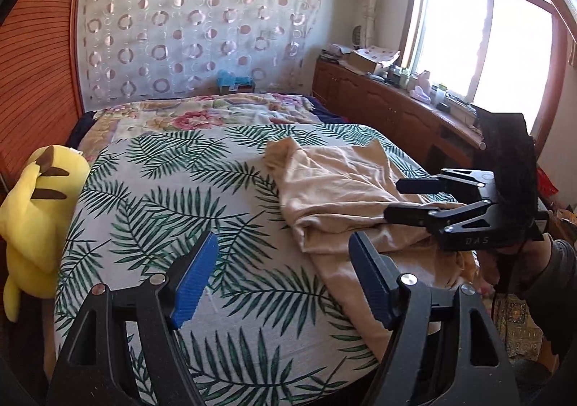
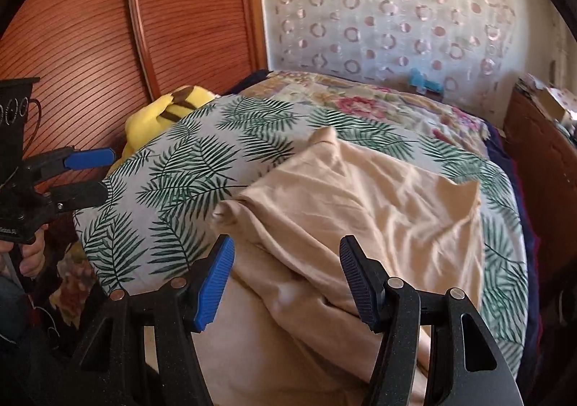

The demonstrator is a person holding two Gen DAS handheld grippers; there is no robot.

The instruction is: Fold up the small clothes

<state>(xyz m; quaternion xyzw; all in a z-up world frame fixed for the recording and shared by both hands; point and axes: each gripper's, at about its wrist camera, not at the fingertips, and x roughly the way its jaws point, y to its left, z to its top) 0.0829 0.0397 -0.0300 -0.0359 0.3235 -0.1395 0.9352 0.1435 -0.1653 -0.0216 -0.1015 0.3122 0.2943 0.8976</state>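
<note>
A beige garment (image 1: 342,182) (image 2: 360,196) lies crumpled on the palm-leaf sheet (image 1: 173,204) (image 2: 187,167), with its near edge hanging over the bed's front. My left gripper (image 1: 285,279) (image 2: 106,175) stands open over the sheet, just left of the garment, with nothing between its blue pads. Over the garment's near part, my right gripper (image 2: 285,279) (image 1: 393,199) is also open; the cloth lies below the gap and the pads do not press on it.
A yellow plush toy (image 1: 39,204) (image 2: 173,110) leans at the bed's left edge by a wooden slatted wall (image 2: 90,45). A floral quilt (image 1: 202,113) covers the far end of the bed. A cluttered wooden cabinet (image 1: 389,103) runs under the window on the right.
</note>
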